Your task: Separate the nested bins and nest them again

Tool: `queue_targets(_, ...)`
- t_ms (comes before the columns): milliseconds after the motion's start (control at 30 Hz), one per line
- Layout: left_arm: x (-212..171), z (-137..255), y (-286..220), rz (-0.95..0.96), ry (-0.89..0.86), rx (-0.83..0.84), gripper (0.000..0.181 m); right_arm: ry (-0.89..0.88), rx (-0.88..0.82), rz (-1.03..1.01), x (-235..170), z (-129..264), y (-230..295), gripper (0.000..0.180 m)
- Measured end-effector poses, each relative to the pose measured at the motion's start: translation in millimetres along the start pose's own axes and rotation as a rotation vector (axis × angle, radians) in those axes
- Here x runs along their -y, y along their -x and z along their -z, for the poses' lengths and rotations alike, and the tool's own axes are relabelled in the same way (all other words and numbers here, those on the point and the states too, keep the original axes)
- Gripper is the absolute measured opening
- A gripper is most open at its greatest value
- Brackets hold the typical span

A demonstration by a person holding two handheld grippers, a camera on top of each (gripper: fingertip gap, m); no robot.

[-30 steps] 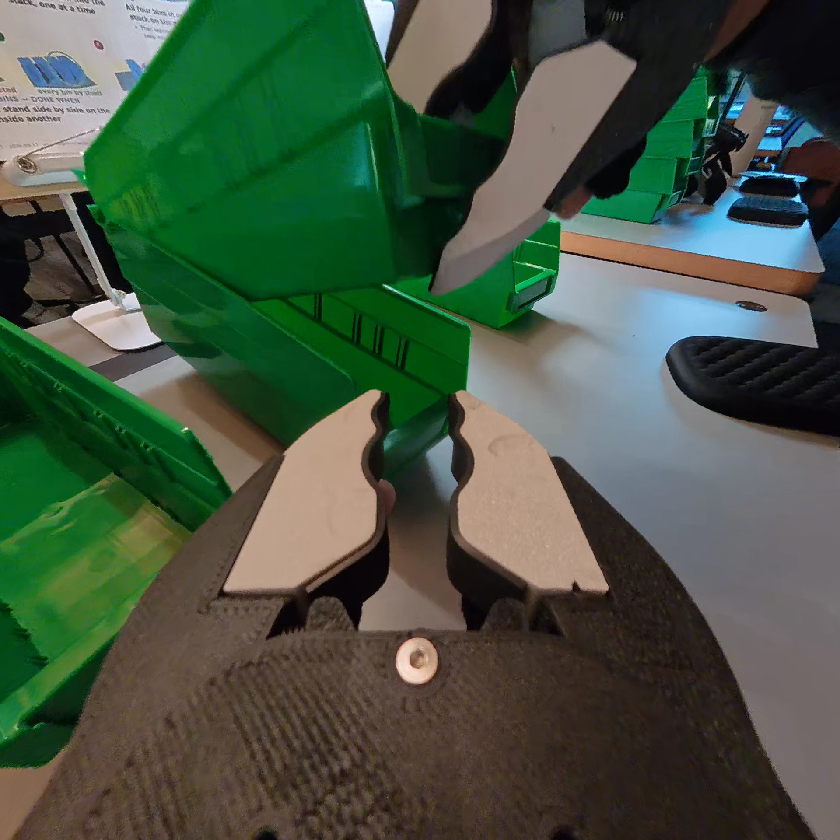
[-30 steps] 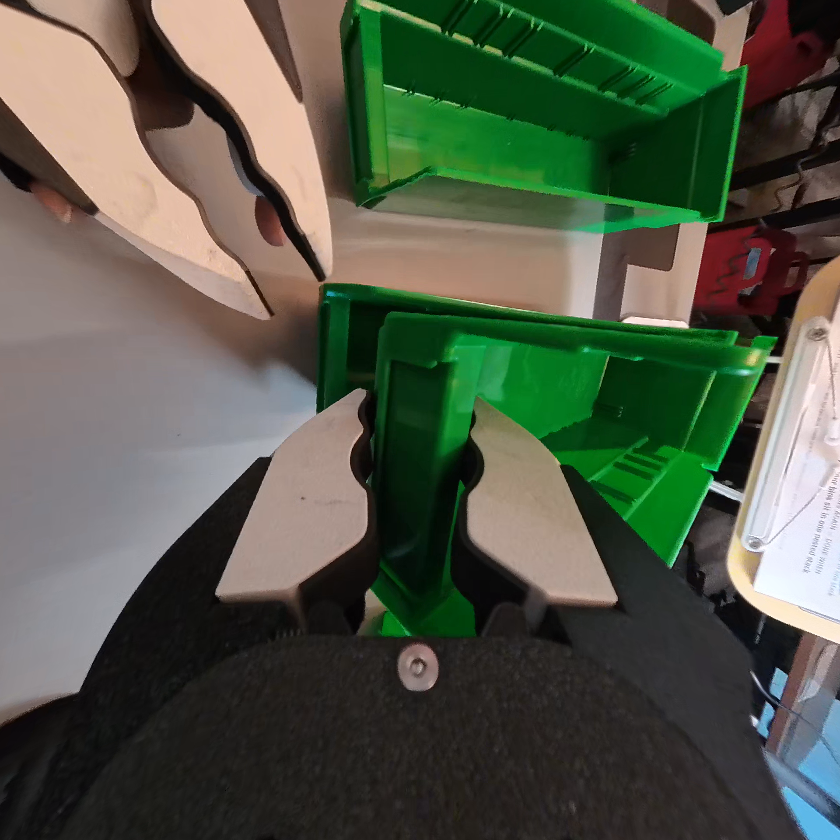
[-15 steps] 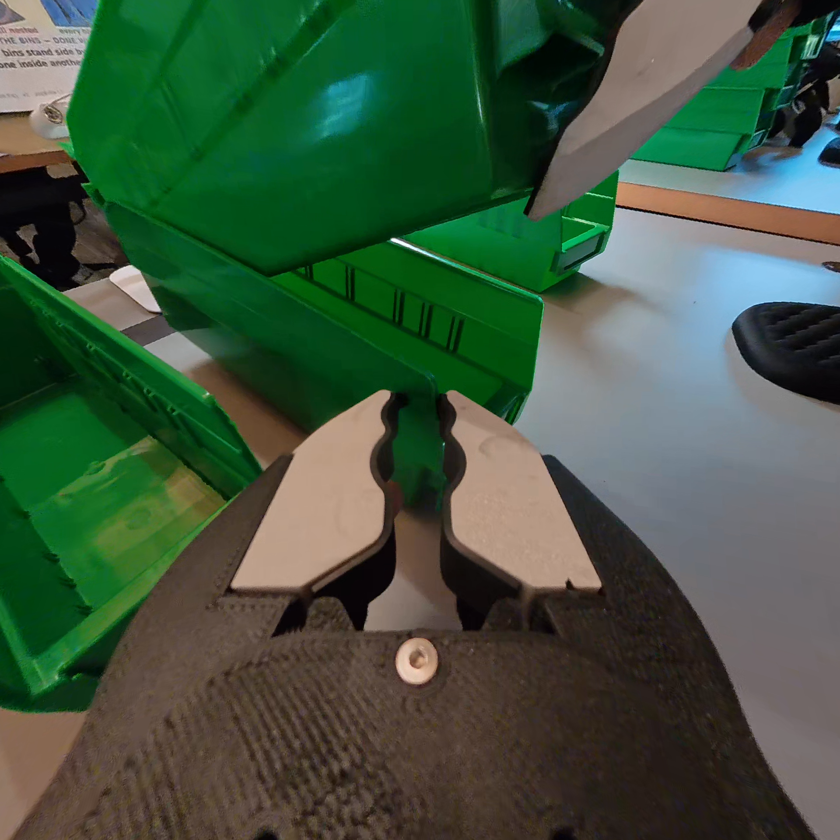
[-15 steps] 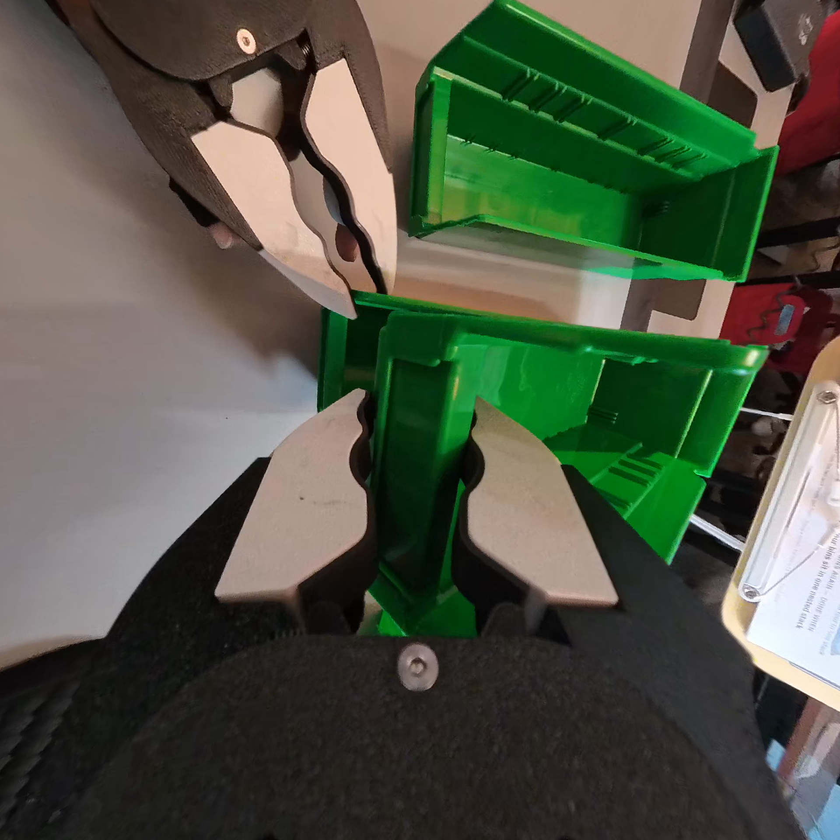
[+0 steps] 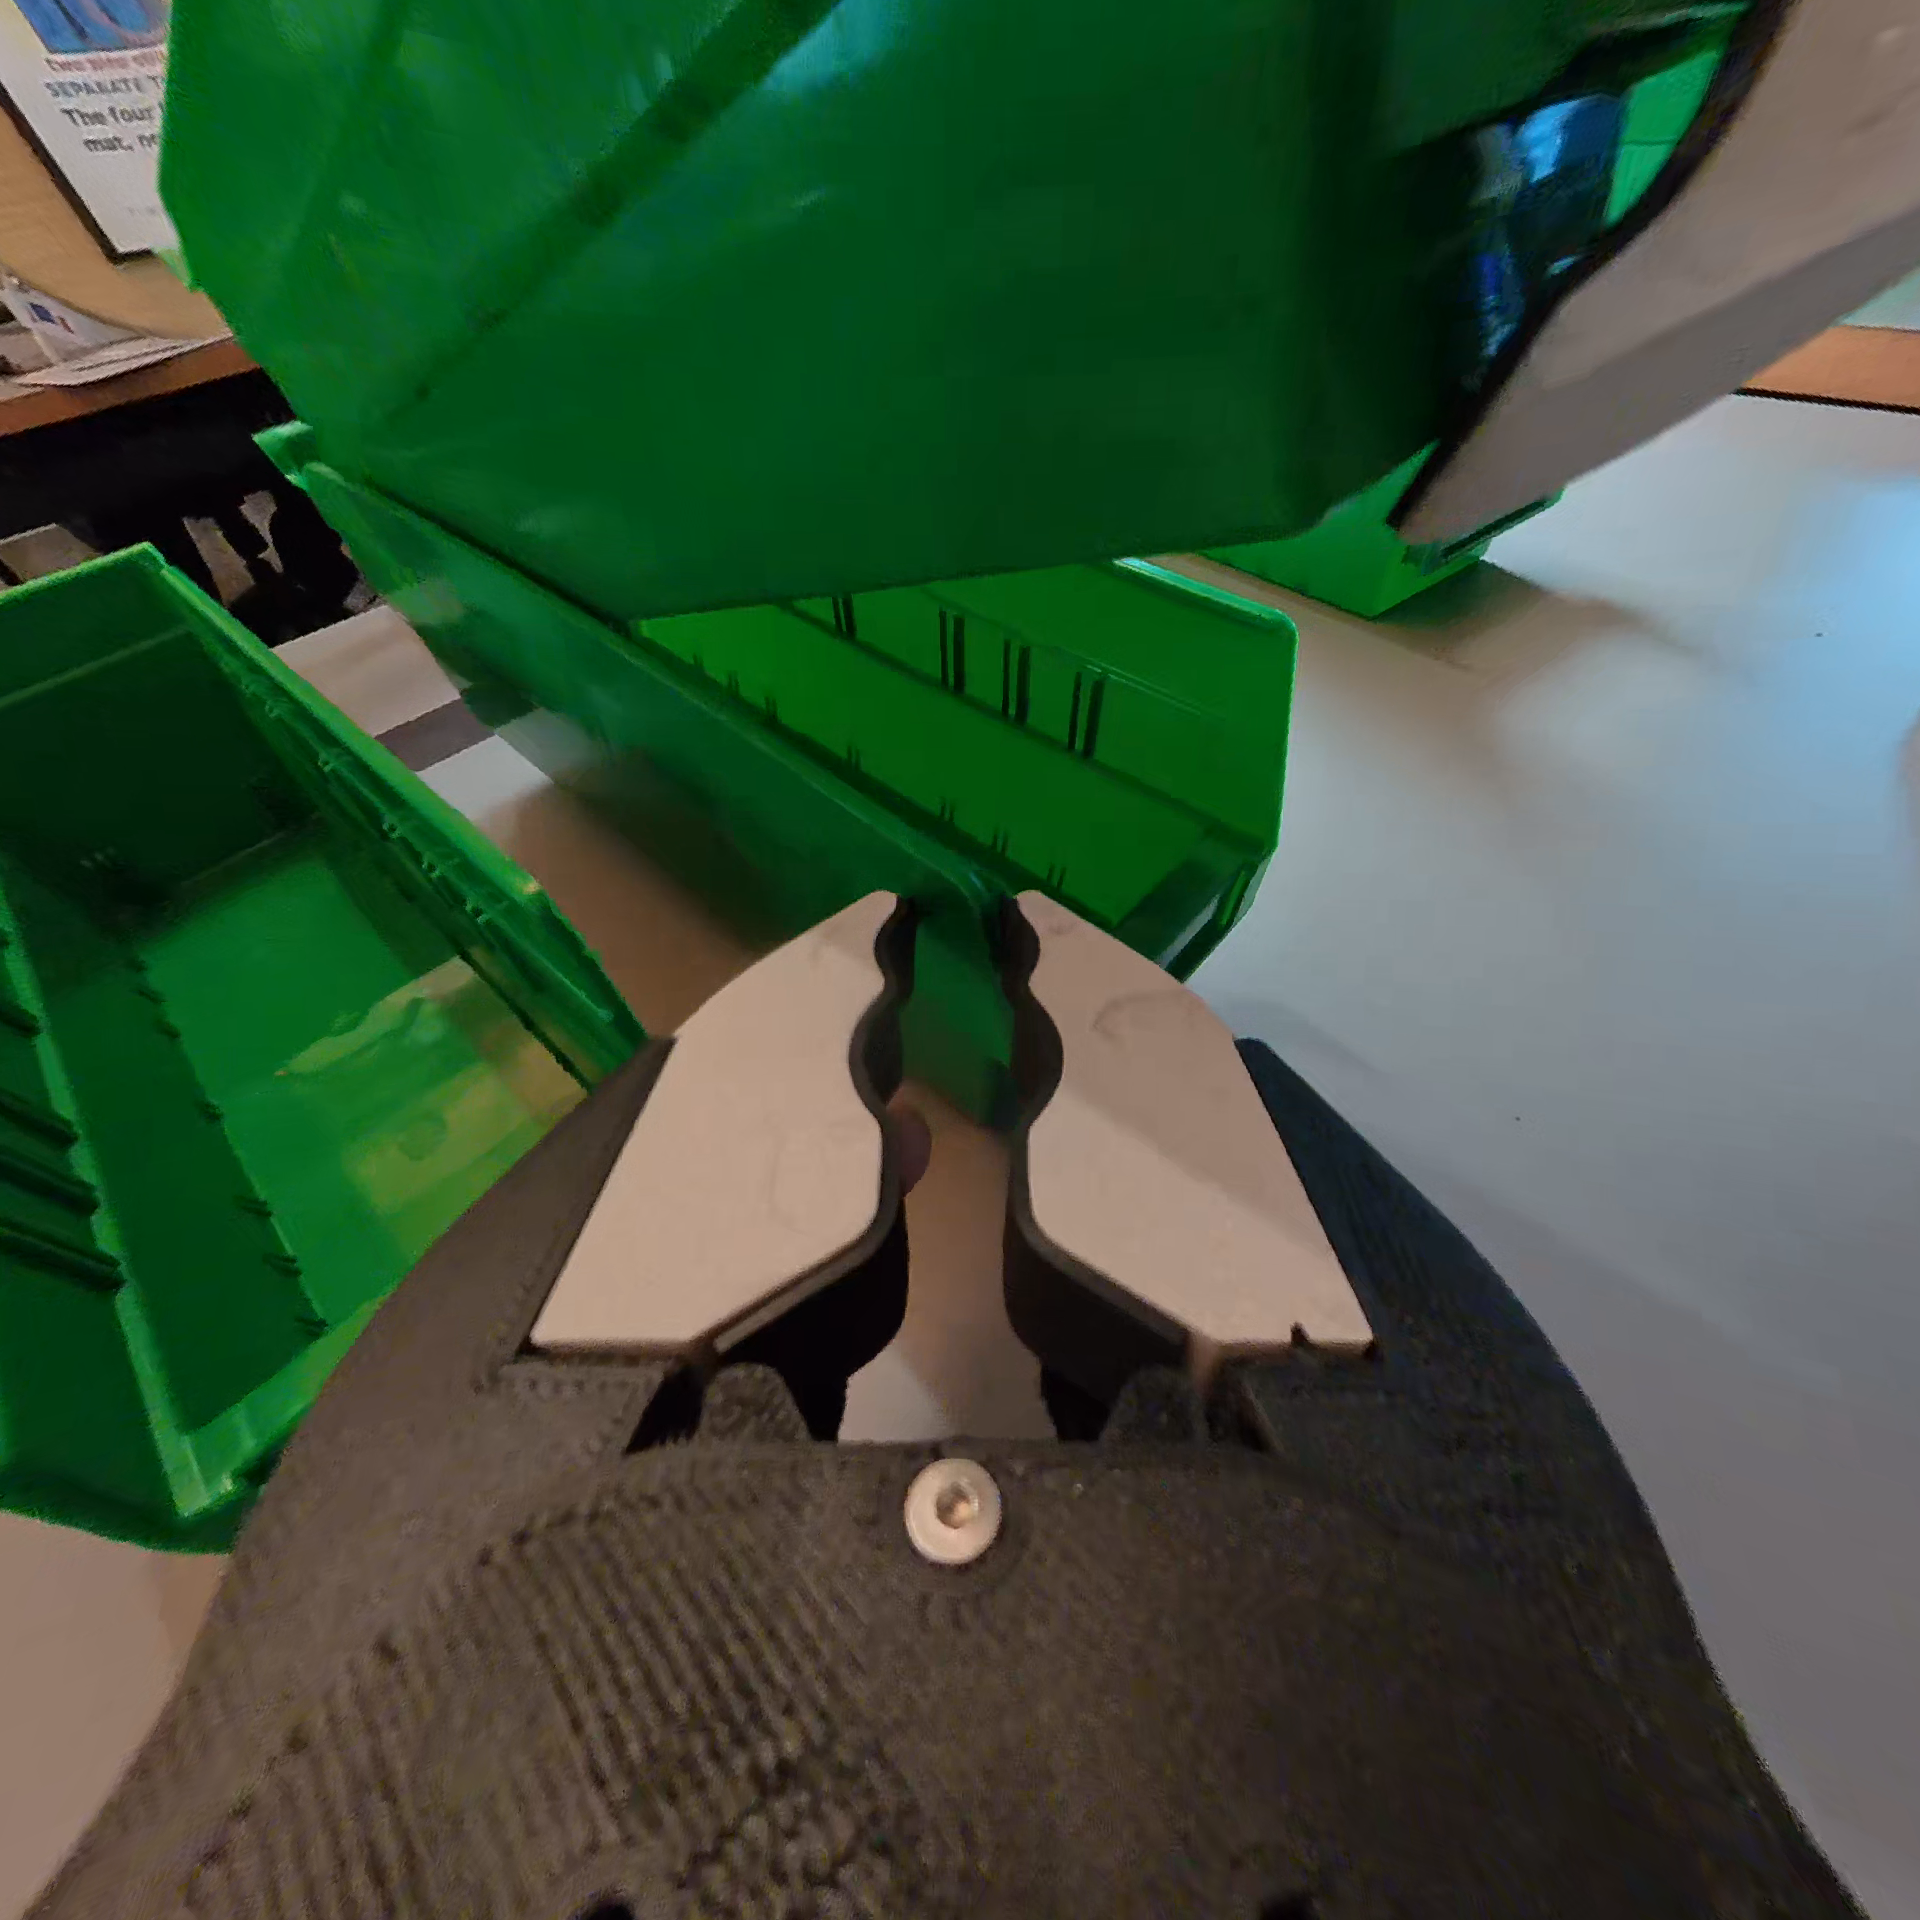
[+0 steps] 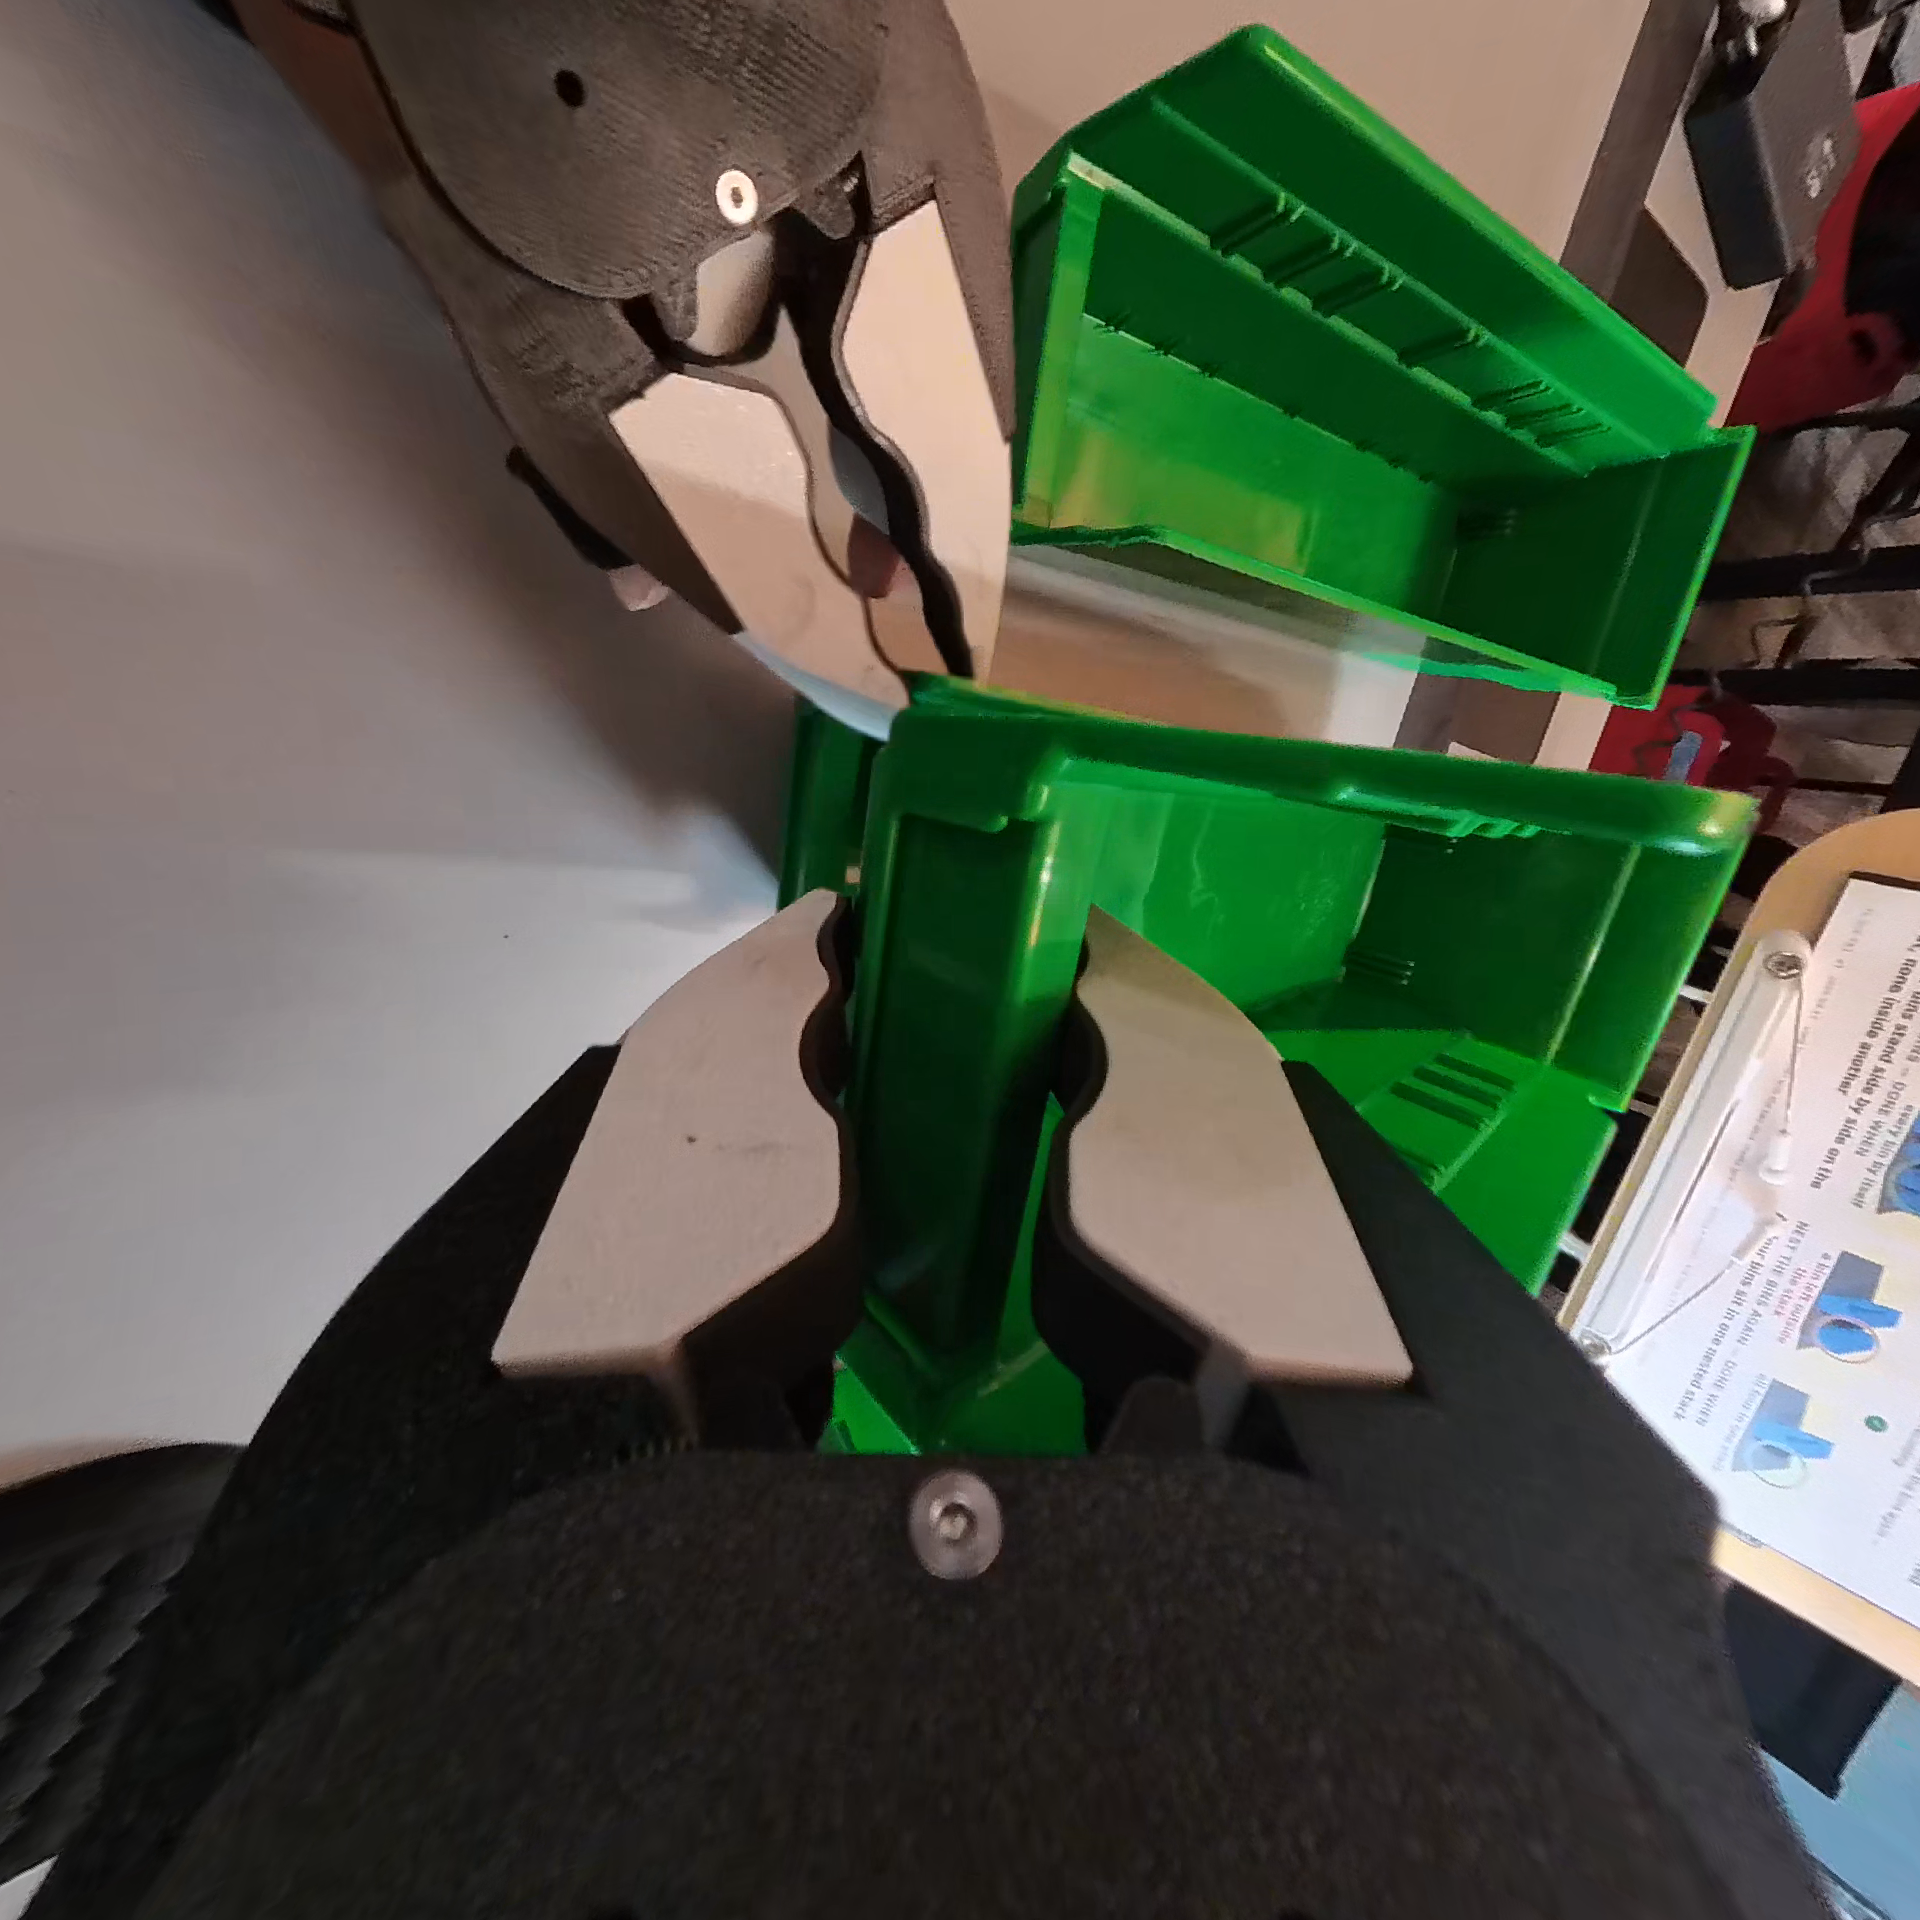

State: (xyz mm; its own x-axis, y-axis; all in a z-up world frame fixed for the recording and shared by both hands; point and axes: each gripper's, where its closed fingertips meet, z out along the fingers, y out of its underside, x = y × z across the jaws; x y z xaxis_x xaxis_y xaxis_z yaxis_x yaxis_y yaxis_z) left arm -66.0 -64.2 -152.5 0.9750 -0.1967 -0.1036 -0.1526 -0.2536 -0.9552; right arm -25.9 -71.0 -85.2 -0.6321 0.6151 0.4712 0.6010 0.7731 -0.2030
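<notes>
Your right claw [image 6: 961, 1049], clamped on the raised bin's [image 5: 831, 312] front lip, should lift straight while your left claw [image 5: 956, 1023] pins the lower bin's [image 5: 987, 748] corner to the tabletop [image 5: 1558, 935], near its edge.

Printed writing shows on the instruction sheet [image 6: 1808, 1195] and poster [image 5: 88, 114]
</notes>
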Motion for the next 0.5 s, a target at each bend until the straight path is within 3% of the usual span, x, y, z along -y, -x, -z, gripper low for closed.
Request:
queue_targets(267,-3,-1,8,0.013,0.004,0.021,0.014,-0.080,-0.116,-0.065,4,55,-18,0.035)
queue_targets(400,0,6,8,0.002,-0.010,0.015,0.016,-0.080,-0.228,-0.124,-18,84,-38,0.033)
queue_targets(500,7,13,10,0.016,-0.041,0.009,0.019,-0.023,-0.295,-0.161,-46,81,-45,0.032)
